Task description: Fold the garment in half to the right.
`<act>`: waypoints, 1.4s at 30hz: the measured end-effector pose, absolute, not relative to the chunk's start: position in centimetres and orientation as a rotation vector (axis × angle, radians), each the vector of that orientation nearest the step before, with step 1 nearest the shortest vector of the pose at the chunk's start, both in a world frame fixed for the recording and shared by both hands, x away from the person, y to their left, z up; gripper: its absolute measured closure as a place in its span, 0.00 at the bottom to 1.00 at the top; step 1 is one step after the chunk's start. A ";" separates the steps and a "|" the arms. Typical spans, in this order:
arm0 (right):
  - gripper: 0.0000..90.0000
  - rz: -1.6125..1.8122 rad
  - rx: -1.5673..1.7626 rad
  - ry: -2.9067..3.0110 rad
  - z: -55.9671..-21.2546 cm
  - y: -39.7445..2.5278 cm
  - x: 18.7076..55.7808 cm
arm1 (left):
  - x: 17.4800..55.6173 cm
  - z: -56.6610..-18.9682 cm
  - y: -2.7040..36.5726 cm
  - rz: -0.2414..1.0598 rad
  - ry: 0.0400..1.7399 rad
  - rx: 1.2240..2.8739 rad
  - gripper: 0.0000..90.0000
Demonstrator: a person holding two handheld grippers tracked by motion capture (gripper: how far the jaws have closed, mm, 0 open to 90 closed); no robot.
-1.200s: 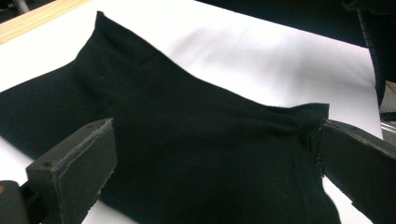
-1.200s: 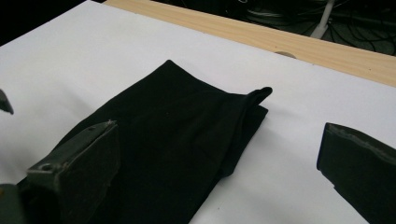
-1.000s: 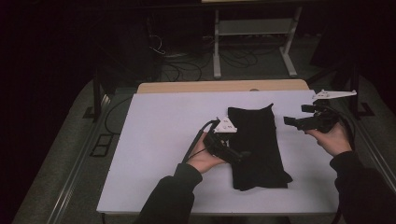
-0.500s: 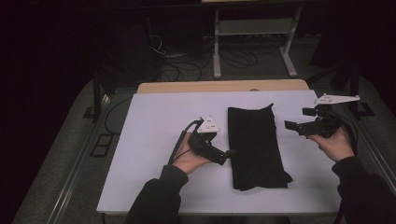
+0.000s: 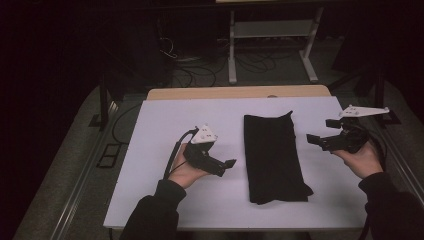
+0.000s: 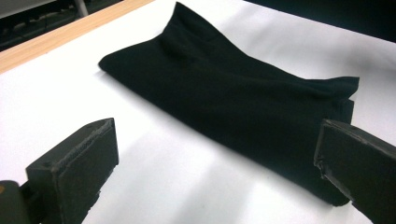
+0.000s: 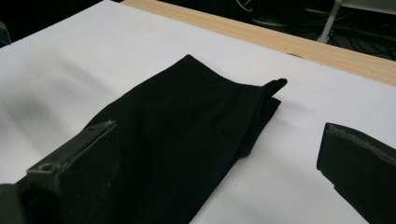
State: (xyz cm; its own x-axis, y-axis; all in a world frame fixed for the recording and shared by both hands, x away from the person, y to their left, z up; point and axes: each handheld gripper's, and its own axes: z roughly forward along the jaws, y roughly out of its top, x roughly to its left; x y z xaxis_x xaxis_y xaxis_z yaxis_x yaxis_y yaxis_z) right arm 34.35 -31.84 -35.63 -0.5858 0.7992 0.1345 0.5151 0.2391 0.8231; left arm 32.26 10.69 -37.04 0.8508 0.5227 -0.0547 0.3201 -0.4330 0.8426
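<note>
A black cloth, folded into a long strip, lies flat on the white table top, right of centre. My left gripper hovers just left of the cloth, open and empty, jaws pointing at it. In the left gripper view the cloth lies ahead between the wide-apart jaws. My right gripper is held to the right of the cloth, open and empty. The right gripper view shows the cloth with a small folded corner at its far end.
A wooden strip runs along the table's far edge. Beyond it the dark floor holds cables and a white stand. Bare white surface lies left of the cloth and along the front edge.
My left gripper has let go of the cloth's left edge and drawn back to the left. The cloth now lies straighter. The right gripper has barely moved.
</note>
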 end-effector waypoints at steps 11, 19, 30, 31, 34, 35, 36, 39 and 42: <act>0.00 1.265 1.214 2.207 -36.1 -32.1 33.3 | 32.0 -37.3 13.0 0.284 0.657 2.029 0.00; 0.00 1.265 1.214 2.206 -36.7 -32.6 32.3 | 31.8 -37.8 14.4 0.292 0.689 2.016 0.00; 0.00 1.270 1.202 2.217 -37.5 -32.9 31.0 | 31.5 -38.3 16.0 0.306 0.718 2.009 0.00; 0.00 1.270 1.204 2.219 -37.6 -32.9 30.8 | 31.4 -38.3 16.2 0.310 0.718 2.013 0.00; 0.00 1.268 1.199 2.225 -37.8 -32.9 30.4 | 31.3 -38.4 16.7 0.313 0.729 2.003 0.00; 0.00 1.272 1.198 2.227 -37.9 -32.9 30.3 | 31.3 -38.5 16.8 0.314 0.734 2.002 0.00; 0.00 1.270 1.194 2.230 -38.0 -32.9 30.2 | 31.3 -38.5 16.9 0.313 0.735 2.002 0.00; 0.00 1.270 1.194 2.236 -38.3 -32.9 29.8 | 31.1 -38.6 17.3 0.316 0.738 1.999 0.00; 0.00 1.268 1.197 2.238 -38.6 -33.0 29.5 | 31.0 -38.8 17.8 0.320 0.744 1.996 0.00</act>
